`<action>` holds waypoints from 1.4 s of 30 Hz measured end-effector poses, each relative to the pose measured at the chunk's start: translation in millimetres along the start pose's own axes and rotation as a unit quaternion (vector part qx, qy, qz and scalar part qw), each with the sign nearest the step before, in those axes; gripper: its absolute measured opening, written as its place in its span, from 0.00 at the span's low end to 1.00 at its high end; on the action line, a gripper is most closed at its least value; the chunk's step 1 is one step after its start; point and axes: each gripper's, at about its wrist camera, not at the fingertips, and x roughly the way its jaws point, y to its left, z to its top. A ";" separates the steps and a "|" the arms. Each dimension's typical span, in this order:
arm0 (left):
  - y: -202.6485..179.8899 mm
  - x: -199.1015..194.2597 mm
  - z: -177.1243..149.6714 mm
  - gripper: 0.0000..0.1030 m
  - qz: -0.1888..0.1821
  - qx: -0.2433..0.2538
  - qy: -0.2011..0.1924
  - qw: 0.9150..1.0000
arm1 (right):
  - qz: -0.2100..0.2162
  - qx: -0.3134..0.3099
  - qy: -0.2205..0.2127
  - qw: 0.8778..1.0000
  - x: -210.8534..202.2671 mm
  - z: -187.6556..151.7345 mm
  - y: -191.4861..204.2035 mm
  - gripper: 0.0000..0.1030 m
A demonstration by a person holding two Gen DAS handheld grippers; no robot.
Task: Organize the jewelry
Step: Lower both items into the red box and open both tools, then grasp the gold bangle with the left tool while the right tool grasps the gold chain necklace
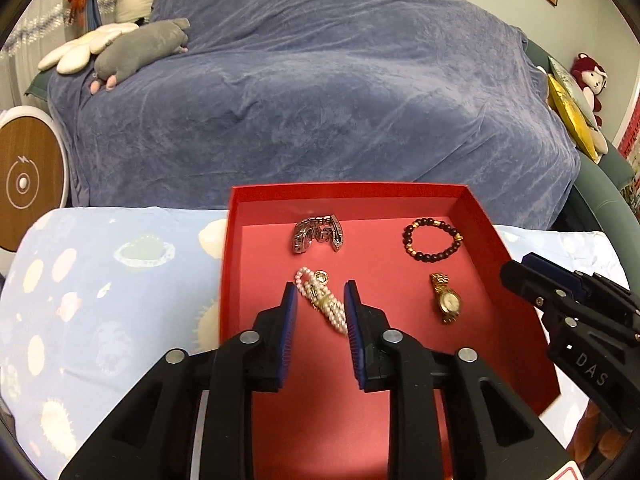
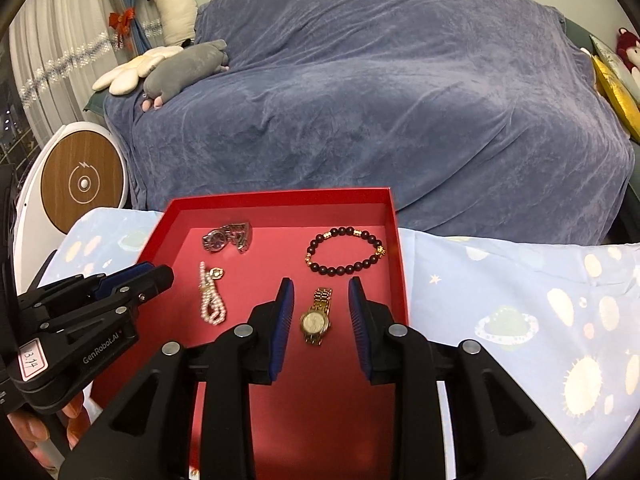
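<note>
- All four pieces lie inside the red box [image 1: 480,216], which sits on the pale blue printed cloth [image 1: 100,280]: the silver watch [image 1: 318,233] far left, the bead bracelet [image 1: 434,239] far right, the pearl bracelet [image 1: 320,300] near left, the gold watch [image 1: 446,299] near right.
- They are spread out, none touching another, so I judge the sorting to be mostly done; I see nothing loose on the cloth outside the box.
- My left gripper [image 1: 320,308] hangs over the pearl bracelet with its jaws parted. The pearls show in the gap, but the pads are not pressing them; the strand lies free on the box floor.
- My right gripper [image 2: 321,300] frames the gold watch the same way, released, with clear red floor on both sides of the watch.
- Neither tool holds anything at this moment.
- What is left, as I read it: perhaps straightening the bunched pearl strand, or backing both tools out. I see no lid, so I cannot tell whether closing the box belongs to the job.
</note>
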 end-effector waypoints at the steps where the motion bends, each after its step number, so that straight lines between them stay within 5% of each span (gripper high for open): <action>1: -0.6 -10.2 -3.4 0.26 0.003 0.003 -0.006 1.000 | 0.001 -0.003 -0.002 1.000 -10.5 -2.9 1.5 0.26; 6: -0.5 -62.2 -26.9 0.41 -0.002 0.012 -0.023 1.000 | 0.006 -0.020 -0.010 1.000 -64.2 -29.0 8.8 0.36; 19: 21.0 -126.0 -125.1 0.51 0.015 -0.021 0.021 0.999 | 0.001 0.007 0.010 1.000 -139.9 -125.1 9.7 0.42; 28: 22.2 -101.9 -162.7 0.51 -0.001 -0.015 0.054 0.998 | -0.005 0.010 0.052 0.999 -115.4 -151.1 4.1 0.42; 37: -13.8 -66.7 -148.3 0.52 -0.060 -0.013 0.063 0.996 | -0.005 0.020 0.072 0.997 -91.2 -149.9 0.0 0.42; 42: -40.5 -48.3 -146.7 0.62 -0.074 0.007 0.067 0.995 | -0.007 0.007 0.080 0.997 -84.9 -151.0 2.0 0.42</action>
